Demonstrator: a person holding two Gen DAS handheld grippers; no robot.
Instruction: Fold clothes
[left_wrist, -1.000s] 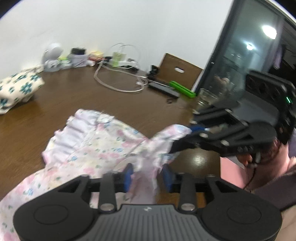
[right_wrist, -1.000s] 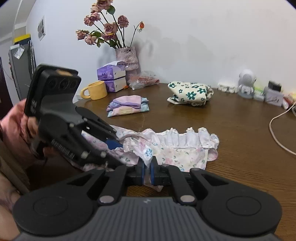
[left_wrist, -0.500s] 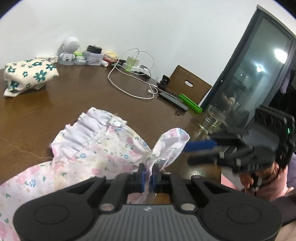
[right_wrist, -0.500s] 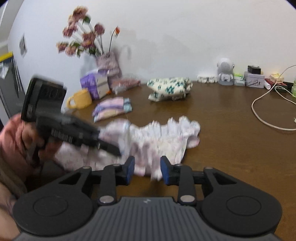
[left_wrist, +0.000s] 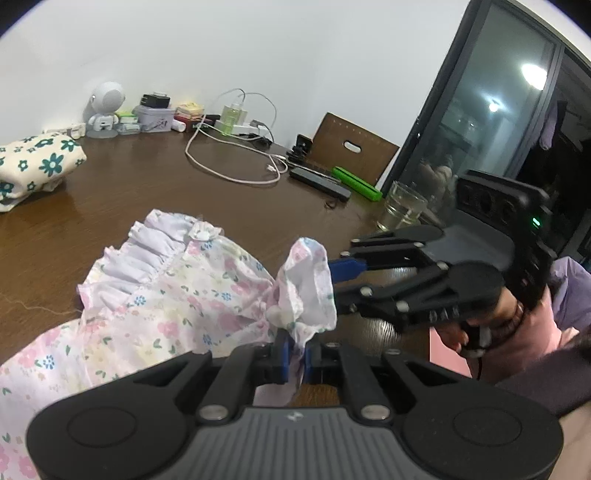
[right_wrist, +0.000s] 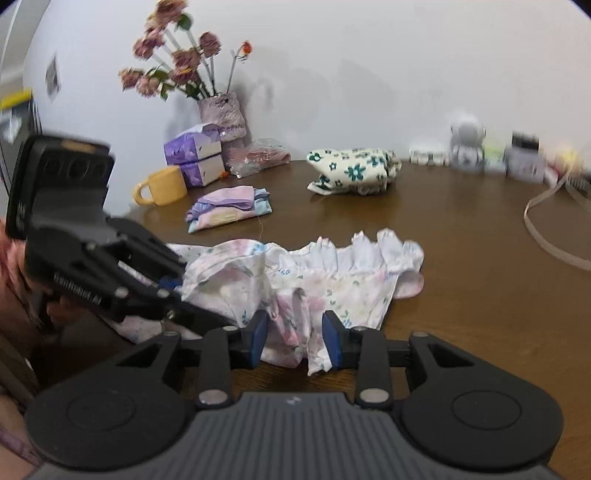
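- Pinching a raised fold, our left gripper (left_wrist: 295, 356) is closed on the floral garment (left_wrist: 177, 295), lifting its edge clear of the brown table (left_wrist: 147, 184).
- Our right gripper (right_wrist: 293, 338) stands spread, fabric loose between its pads, probably ready to regrip before folding.

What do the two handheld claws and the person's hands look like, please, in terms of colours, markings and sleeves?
Both claws are matte black with linkage arms, silver screw heads and a ribbed grey base. The left claw and right claw have blue pads. The right unit shows a small green light; the left one carries white lettering, too blurred to read. The person wears pink sleeves.
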